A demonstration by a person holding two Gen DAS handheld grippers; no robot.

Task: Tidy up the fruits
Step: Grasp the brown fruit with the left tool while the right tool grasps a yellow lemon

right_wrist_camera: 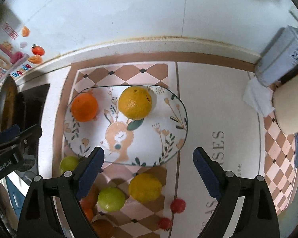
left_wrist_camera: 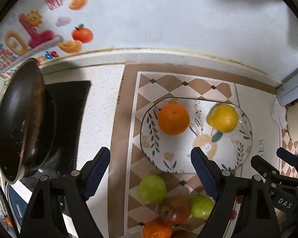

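A white plate (left_wrist_camera: pixel 242 144) with a deer and leaf print lies on a checked mat; it also shows in the right wrist view (right_wrist_camera: pixel 168 136). On it sit an orange (left_wrist_camera: pixel 173 119) (right_wrist_camera: pixel 84 107) and a yellow citrus (left_wrist_camera: pixel 223 117) (right_wrist_camera: pixel 135 102). In front of the plate lie loose fruits: green apples (left_wrist_camera: pixel 152 188) (right_wrist_camera: pixel 111 199), a red apple (left_wrist_camera: pixel 174 209), another orange (left_wrist_camera: pixel 157 230), a yellow citrus (right_wrist_camera: pixel 145 187) and small red fruits (right_wrist_camera: pixel 177 205). My left gripper (left_wrist_camera: pixel 150 170) is open and empty above the plate's near-left edge. My right gripper (right_wrist_camera: pixel 149 170) is open and empty above the plate's near edge.
A dark frying pan (left_wrist_camera: pixel 19 119) on a black stove stands at the left. A checked mat (right_wrist_camera: pixel 208 103) covers the counter. A grey box (right_wrist_camera: pixel 280 59), white paper and a cream container (right_wrist_camera: pixel 290 107) stand at the right. A wall with fruit stickers (left_wrist_camera: pixel 77 35) runs behind.
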